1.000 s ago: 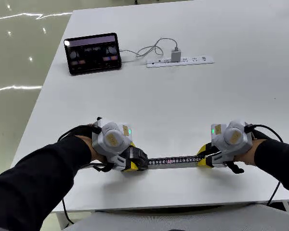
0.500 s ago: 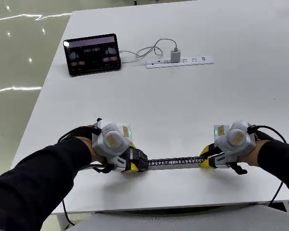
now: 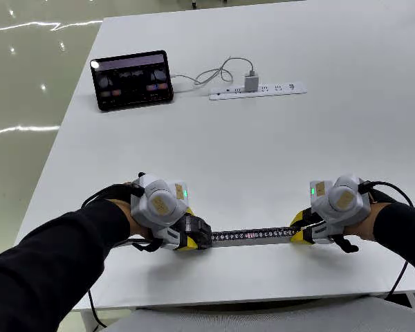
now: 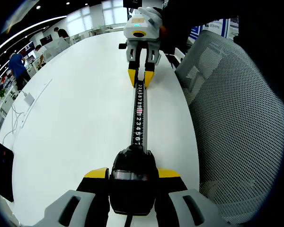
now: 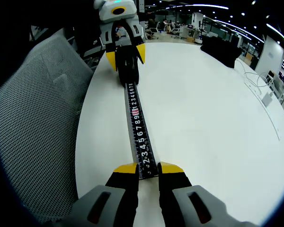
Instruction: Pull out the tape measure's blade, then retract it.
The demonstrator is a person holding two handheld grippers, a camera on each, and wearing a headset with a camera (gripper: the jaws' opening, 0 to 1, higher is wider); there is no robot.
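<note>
on the white table [image 3: 277,138], near my edge, the left gripper [image 4: 133,173] is clamped round the tape measure case [image 3: 196,231] and the right gripper [image 5: 148,169] pinches the blade [image 5: 136,118] tip. if that pinch slips, i reckon the blade whips back. tablet [image 3: 132,77], power strip [image 3: 263,88] and cable [image 3: 207,71] sit well apart, nothing in the way.
</note>
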